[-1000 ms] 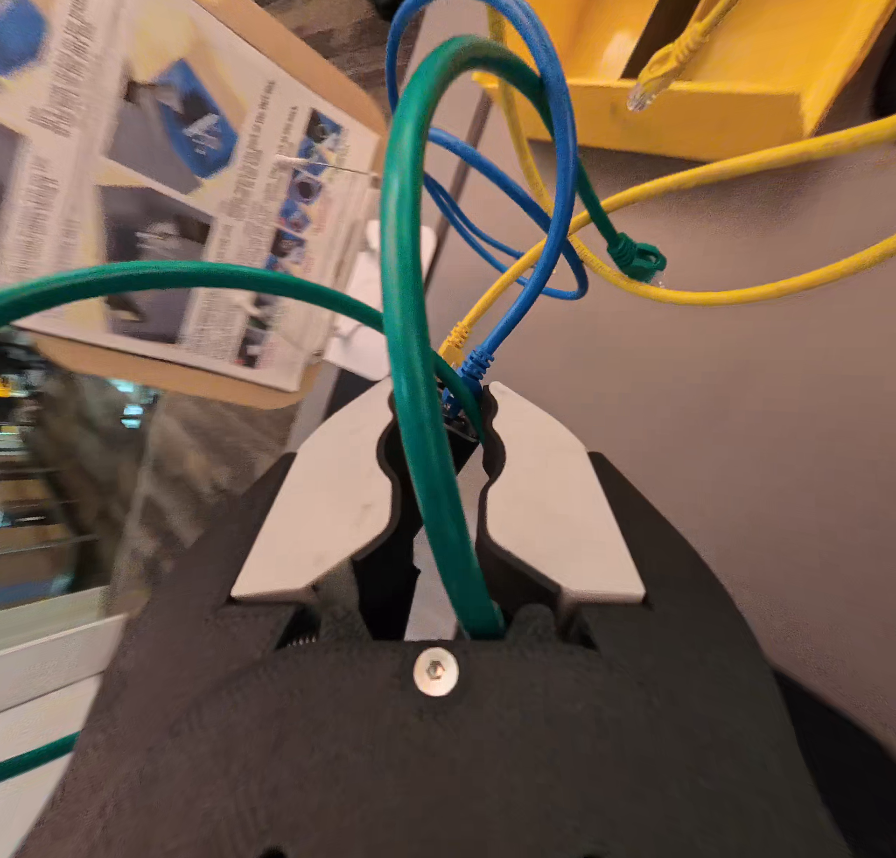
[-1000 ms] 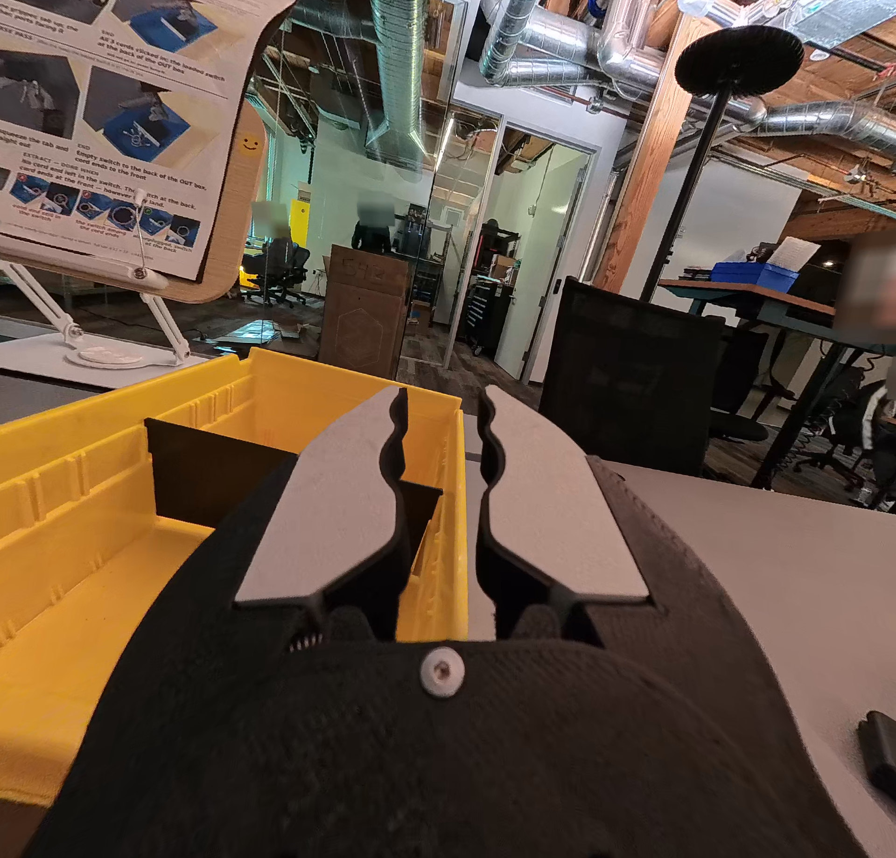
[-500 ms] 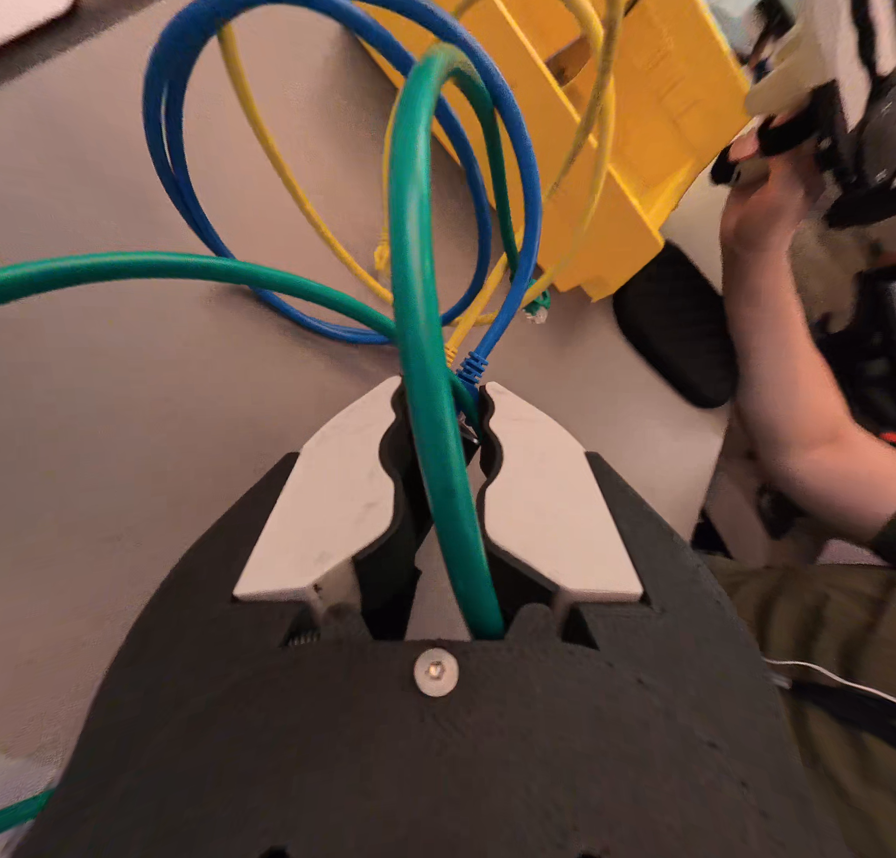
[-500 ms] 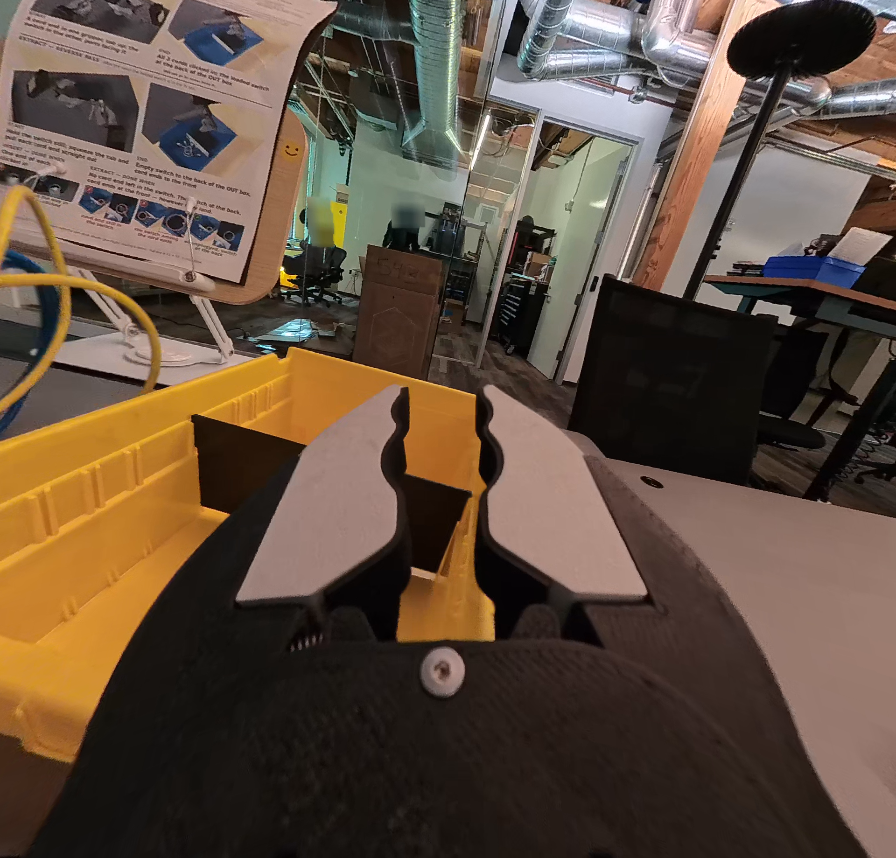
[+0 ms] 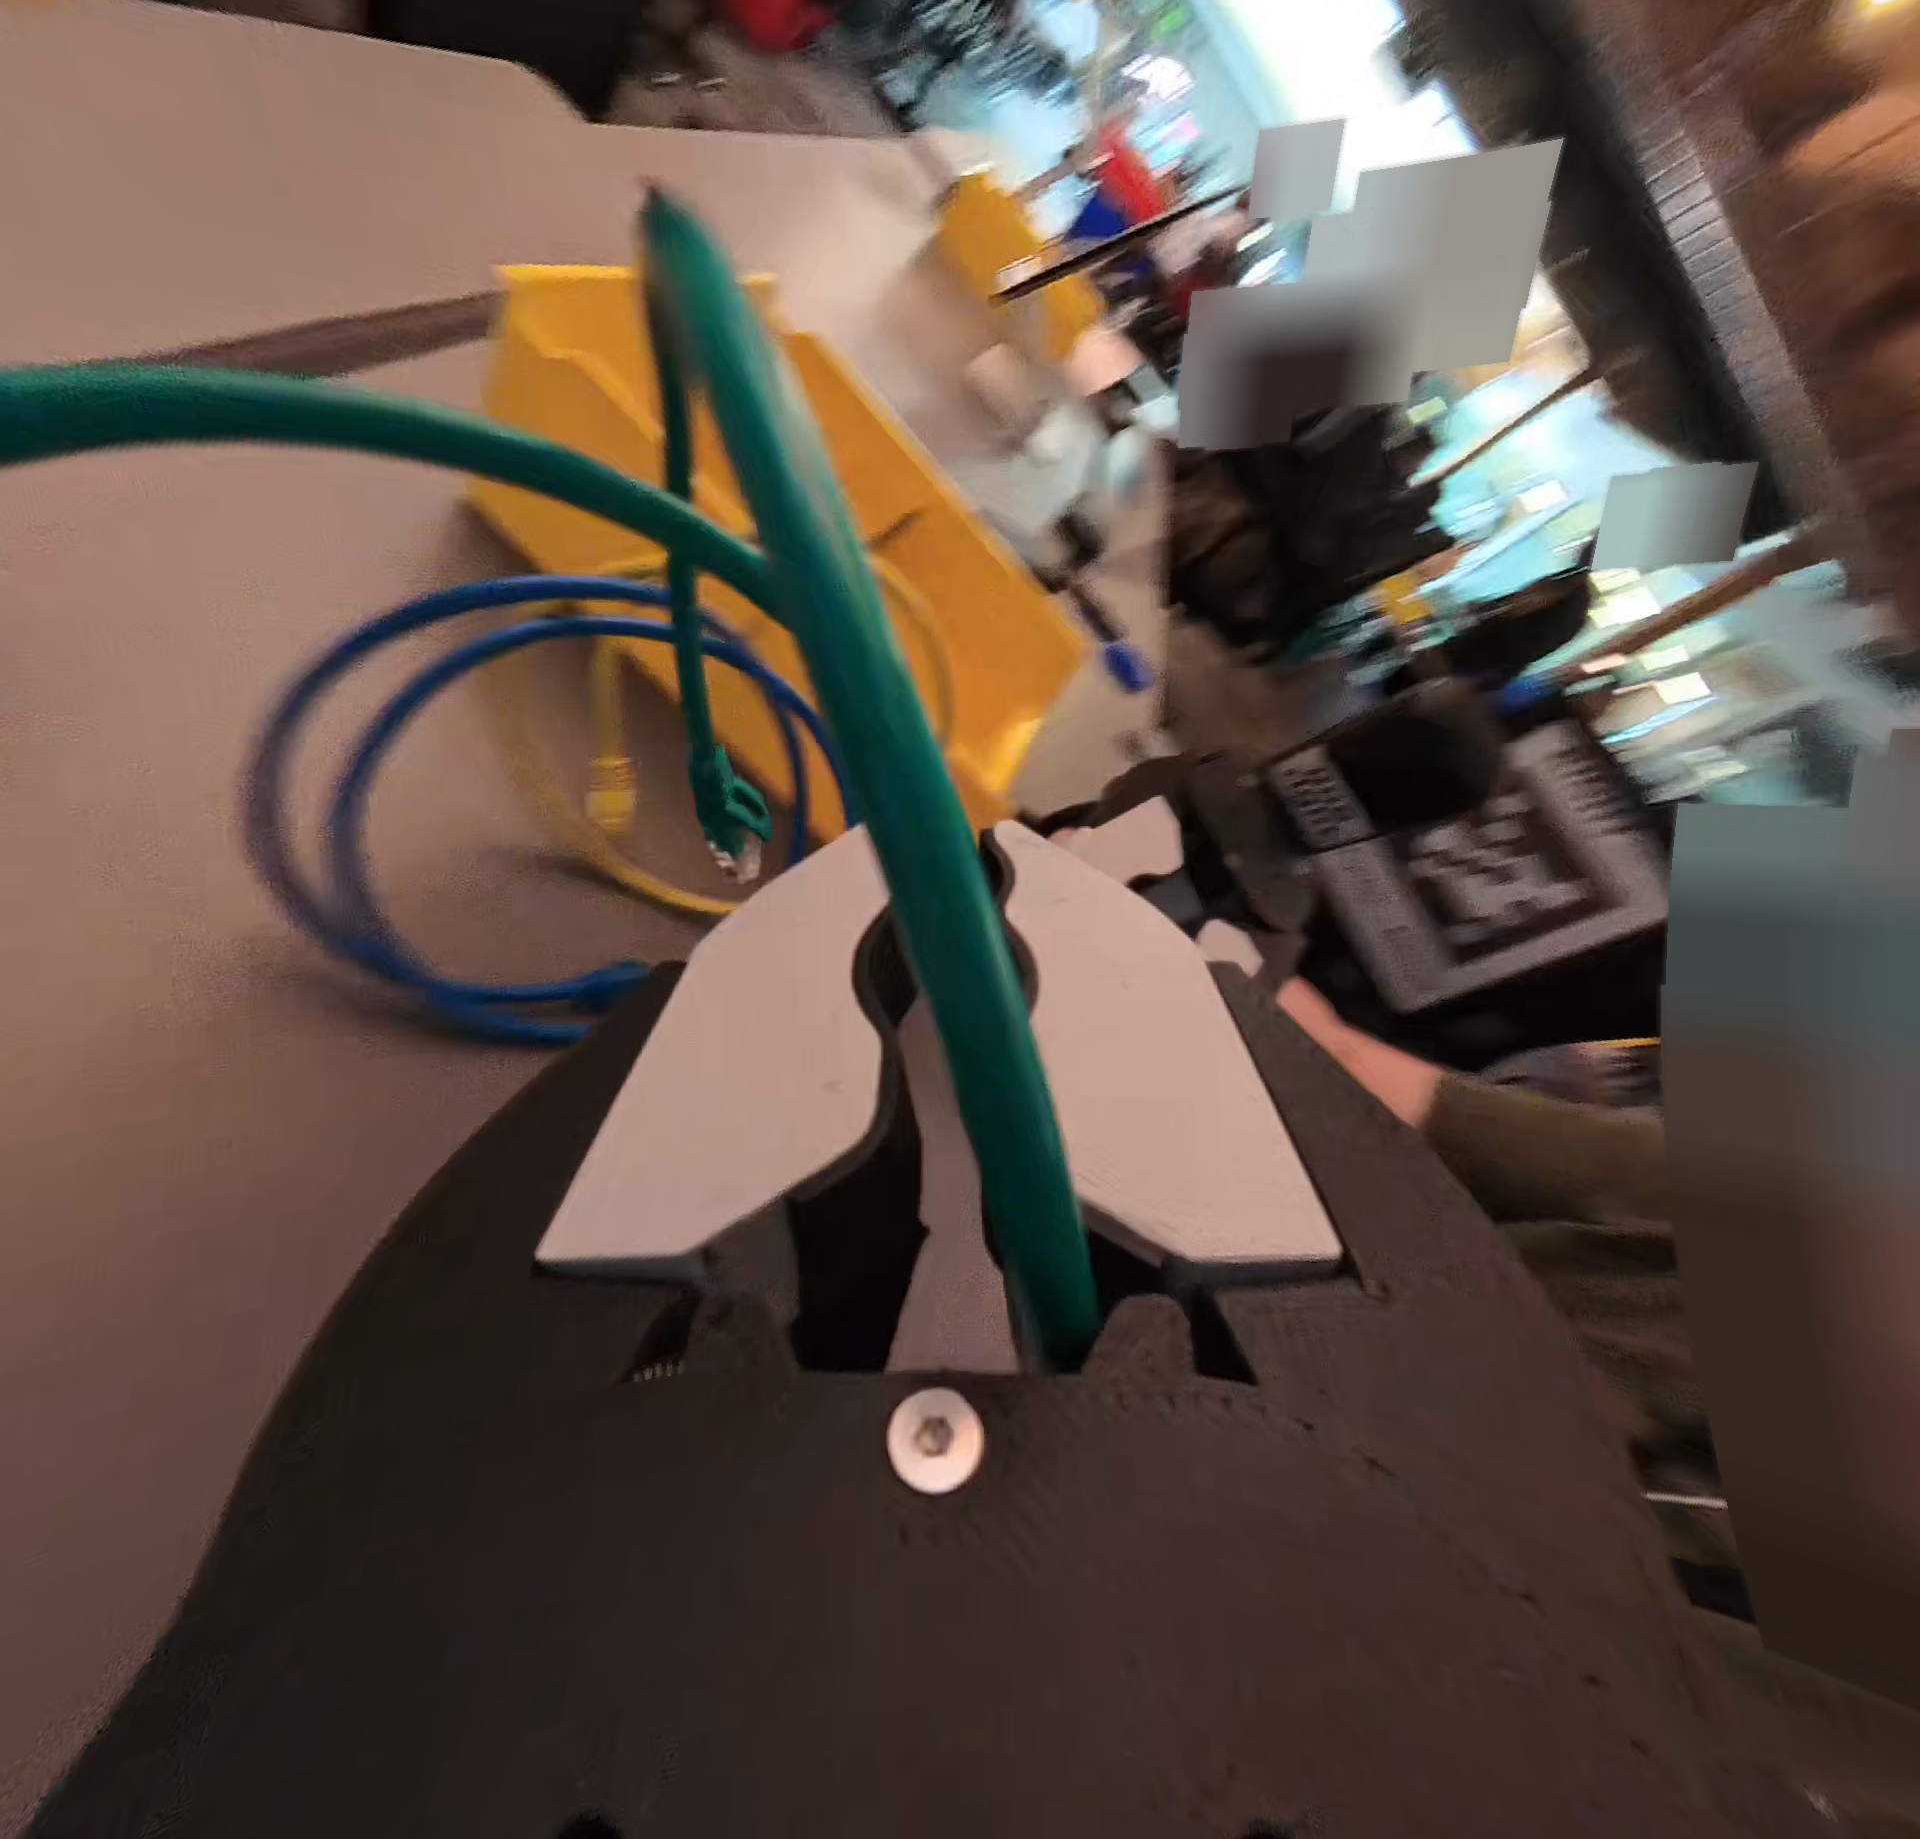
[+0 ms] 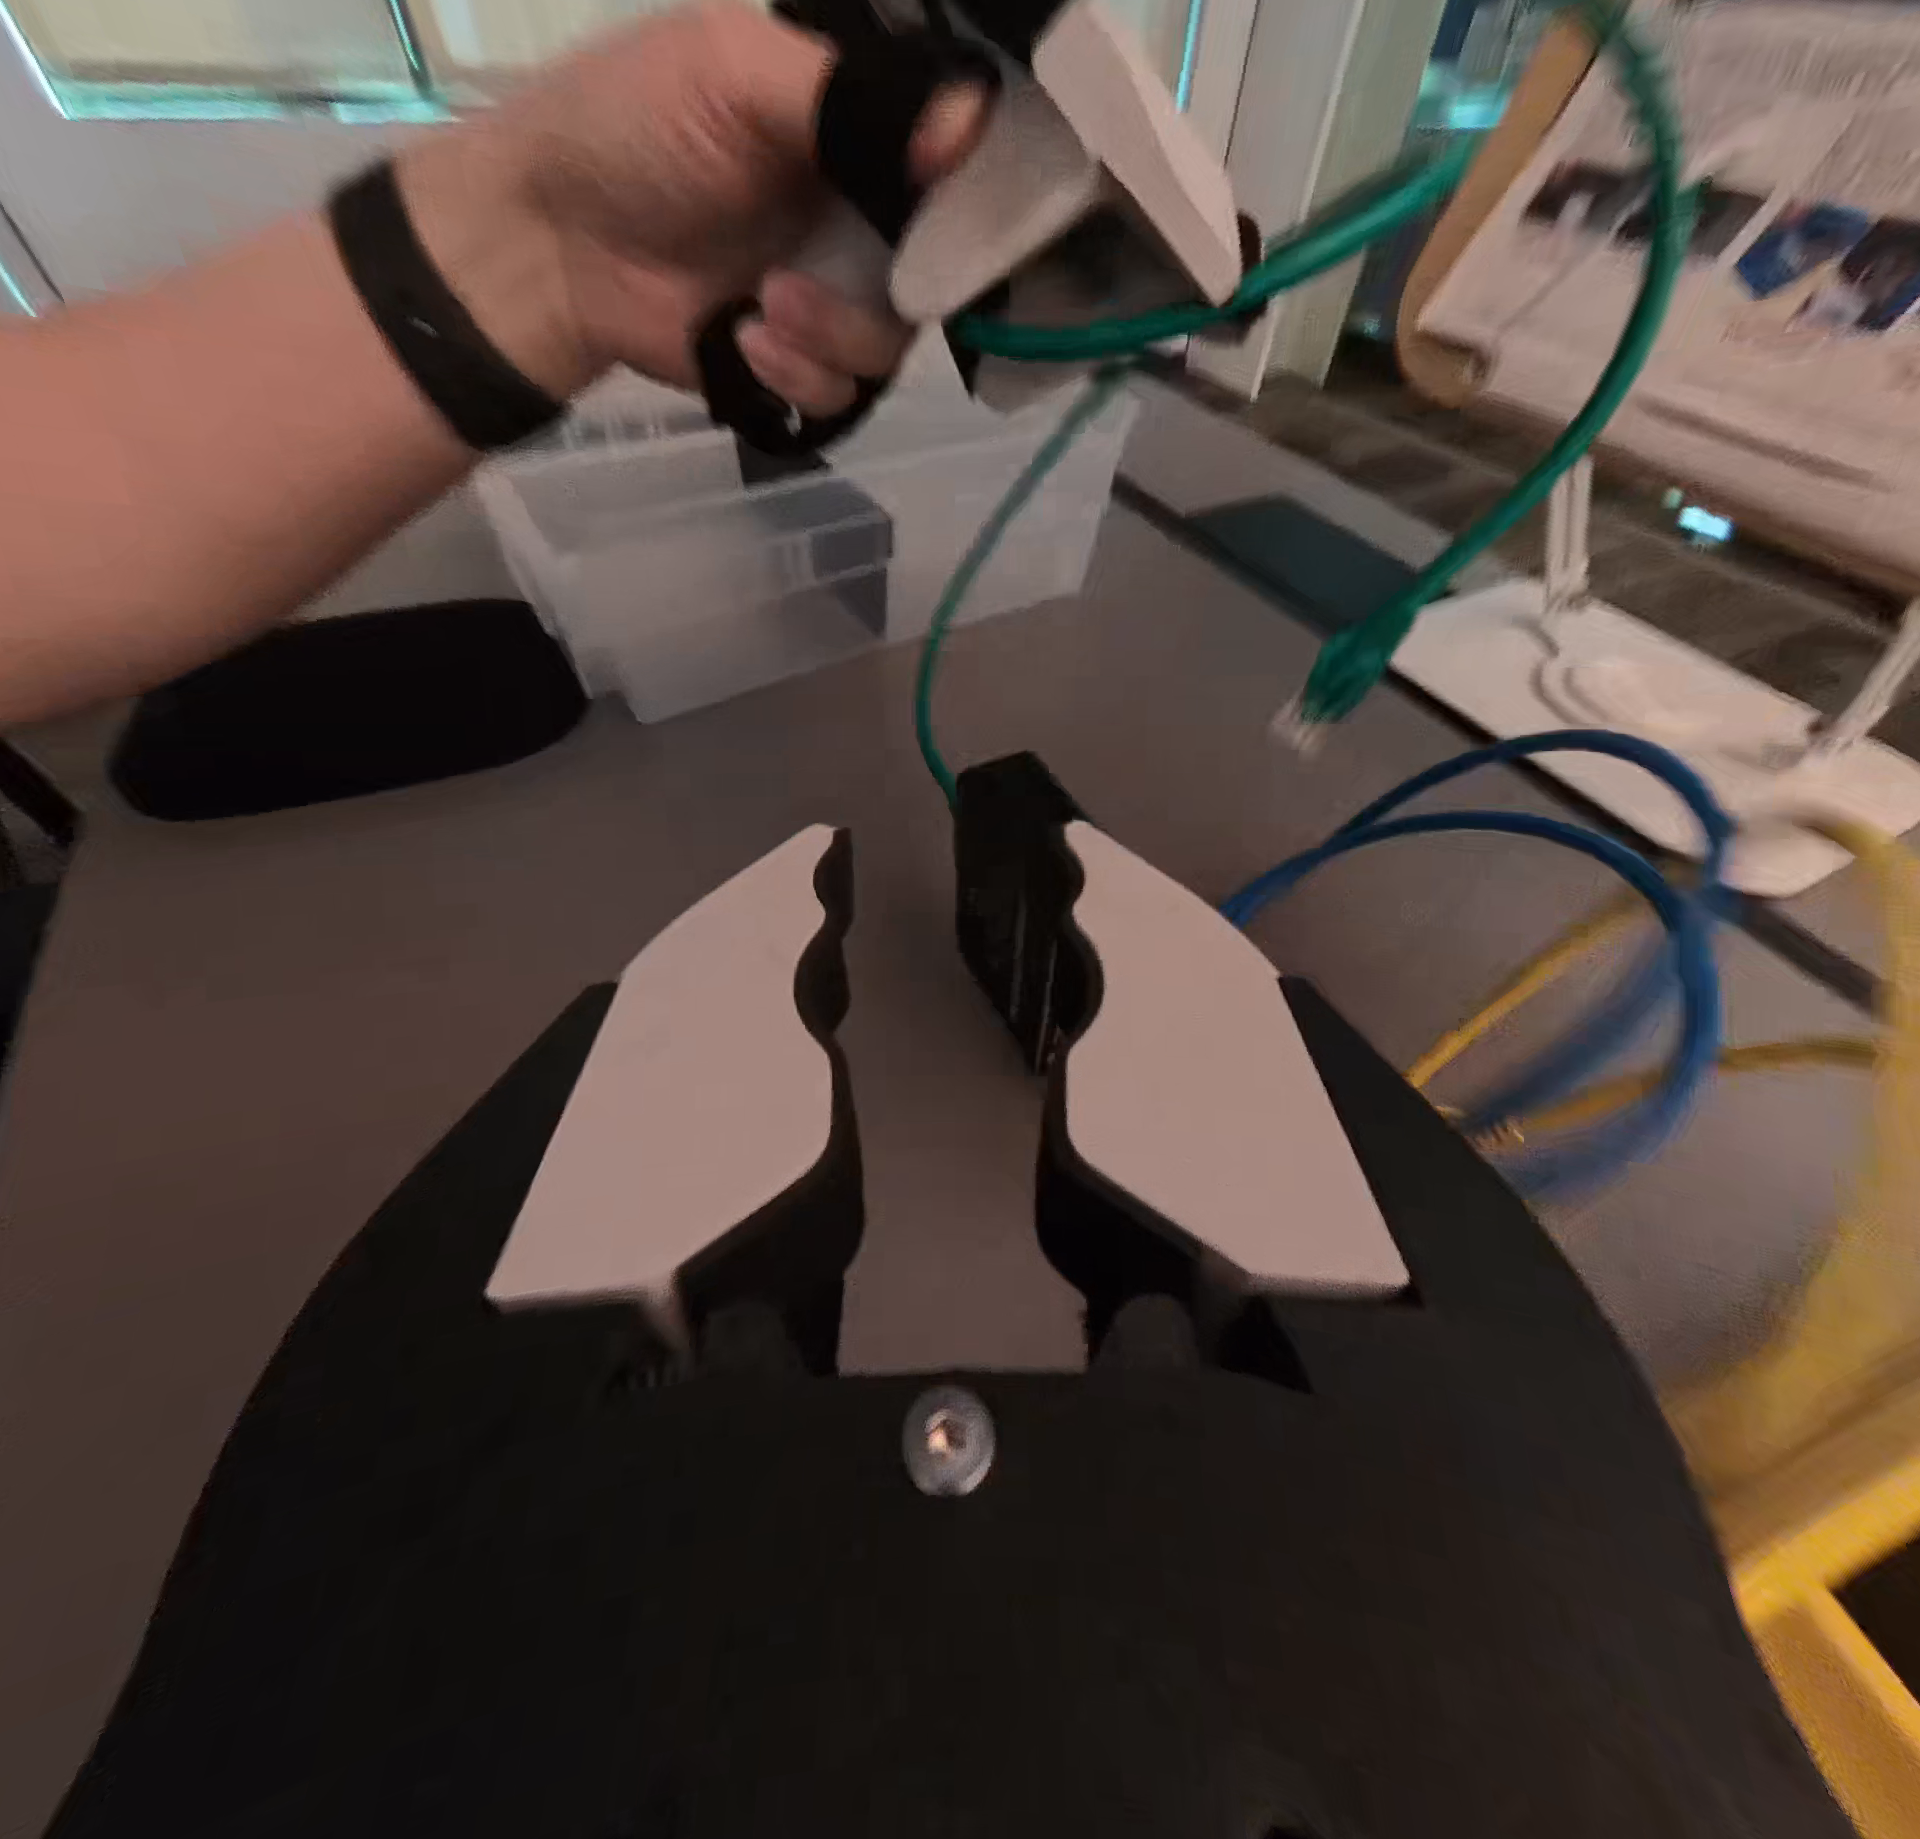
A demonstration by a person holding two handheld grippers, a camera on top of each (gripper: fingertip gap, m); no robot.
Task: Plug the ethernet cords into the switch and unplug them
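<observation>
Plainly, left claw (image 5: 940, 880) clamps green cord (image 5: 914, 854) — right claw (image 6: 956, 916) (empty) gapes.

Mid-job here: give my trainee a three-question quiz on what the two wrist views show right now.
1. True or false: the left gripper is shut on the green cord.
2. Which cords lie coiled on the table? A) blue cord and yellow cord B) green only C) none
3. Fill in: the right gripper is ____, with a black switch against one finger and the green cord running to it.

Key: 1 true; 2 A; 3 open.
</observation>
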